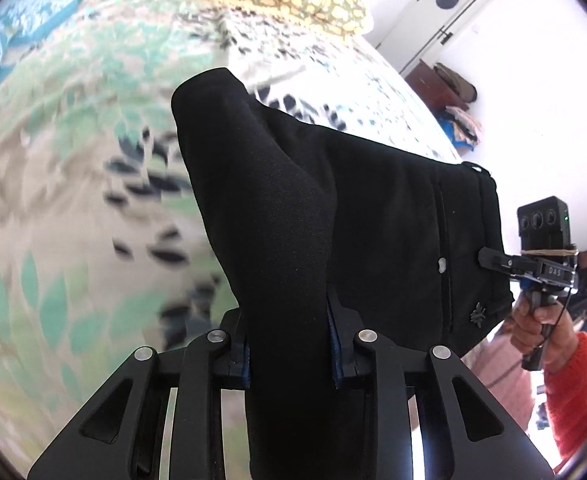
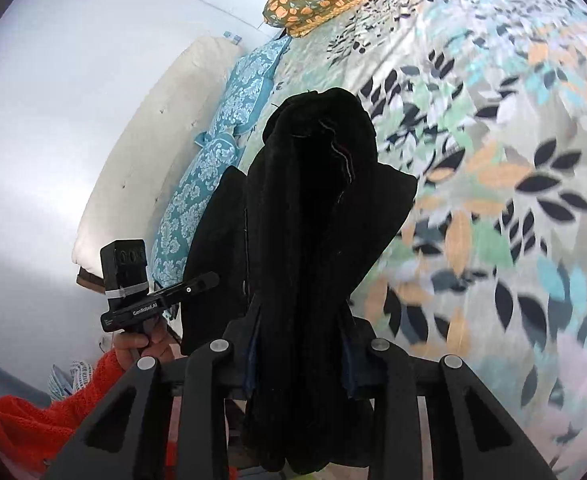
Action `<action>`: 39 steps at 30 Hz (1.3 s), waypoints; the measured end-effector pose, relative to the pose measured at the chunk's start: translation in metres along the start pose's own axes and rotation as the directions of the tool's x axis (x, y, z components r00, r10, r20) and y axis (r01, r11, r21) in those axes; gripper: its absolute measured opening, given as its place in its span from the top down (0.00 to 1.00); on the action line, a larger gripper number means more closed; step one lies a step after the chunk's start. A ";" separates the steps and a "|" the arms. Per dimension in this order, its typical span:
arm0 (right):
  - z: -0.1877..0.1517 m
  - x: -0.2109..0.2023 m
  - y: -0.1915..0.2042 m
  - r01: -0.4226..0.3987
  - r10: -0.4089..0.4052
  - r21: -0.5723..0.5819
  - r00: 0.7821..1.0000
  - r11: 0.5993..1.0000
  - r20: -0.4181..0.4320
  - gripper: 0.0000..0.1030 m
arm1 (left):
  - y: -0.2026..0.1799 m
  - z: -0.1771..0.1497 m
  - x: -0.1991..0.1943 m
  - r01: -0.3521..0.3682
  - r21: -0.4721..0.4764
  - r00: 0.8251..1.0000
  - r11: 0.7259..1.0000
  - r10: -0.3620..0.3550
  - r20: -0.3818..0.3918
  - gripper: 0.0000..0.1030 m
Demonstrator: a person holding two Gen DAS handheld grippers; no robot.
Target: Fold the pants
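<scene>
Both my left gripper (image 1: 289, 340) and right gripper (image 2: 301, 344) clamp the pants (image 1: 333, 208) mid-frame above the bed (image 1: 73, 160); laying flat and folding remain.

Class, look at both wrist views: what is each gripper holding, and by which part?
Both hold the black pants. The left gripper pinches a bunched fold of the fabric; the right gripper pinches the waistband end. Both jaws are shut on cloth.

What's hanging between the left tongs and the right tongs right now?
Only the black pants, stretched from the left tongs across to the right tongs and clamped in both. The left wrist view shows it, above the leaf-print bedspread.
</scene>
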State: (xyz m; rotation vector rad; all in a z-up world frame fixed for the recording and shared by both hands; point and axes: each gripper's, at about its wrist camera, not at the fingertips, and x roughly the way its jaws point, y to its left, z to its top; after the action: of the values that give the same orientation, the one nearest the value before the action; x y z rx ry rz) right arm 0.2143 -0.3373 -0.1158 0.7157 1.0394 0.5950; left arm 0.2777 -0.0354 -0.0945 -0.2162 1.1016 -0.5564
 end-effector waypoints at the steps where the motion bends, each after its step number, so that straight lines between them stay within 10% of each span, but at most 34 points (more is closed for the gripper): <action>1: 0.015 0.005 -0.003 0.013 -0.013 -0.008 1.000 1.000 0.009 0.69 | 0.002 0.011 0.004 -0.010 -0.004 1.000 1.000 0.010 0.010 0.73; 6: 0.052 0.036 -0.040 0.119 -0.120 0.044 0.992 0.992 0.026 0.64 | 0.018 0.038 0.051 -0.128 -0.025 0.992 0.991 0.128 -0.004 0.56; 9: 0.040 0.055 -0.072 0.334 -0.334 0.102 0.942 0.937 -0.025 0.51 | 0.028 0.023 0.090 -0.354 0.028 0.931 0.935 0.355 -0.087 0.36; 14: 0.002 0.010 -0.078 0.349 -0.368 0.154 0.923 0.924 0.113 0.30 | 0.031 -0.009 0.052 -0.391 -0.017 0.920 0.920 0.391 0.032 0.13; 23: -0.067 -0.025 0.023 0.730 -0.701 -0.034 0.668 0.683 0.252 0.00 | -0.017 -0.076 -0.011 -0.546 0.032 0.824 0.837 0.529 0.204 0.01; 25: -0.097 -0.014 0.026 0.767 -0.740 -0.054 0.633 0.639 0.227 0.00 | -0.016 -0.106 0.005 -0.518 0.007 0.851 0.855 0.514 0.108 0.01; 29: -0.143 0.007 0.020 0.765 -0.752 -0.096 0.644 0.637 0.138 0.00 | -0.029 -0.147 0.022 -0.528 0.078 0.849 0.845 0.527 0.033 0.02; 33: -0.140 -0.012 0.060 0.783 -0.745 -0.158 0.622 0.602 0.241 0.00 | -0.053 -0.118 -0.023 -0.592 0.093 0.795 0.801 0.561 0.230 0.02; 39: -0.093 -0.070 0.154 0.793 -0.679 -0.180 0.596 0.582 0.428 0.00 | -0.074 -0.036 -0.130 -0.552 -0.026 0.716 0.834 0.489 0.498 0.01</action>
State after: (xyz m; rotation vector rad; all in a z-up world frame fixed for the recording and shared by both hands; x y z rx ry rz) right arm 0.0858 -0.2690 0.0109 -0.0135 0.7943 -0.1005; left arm 0.1784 -0.0258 0.0233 0.0746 0.5798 -0.0387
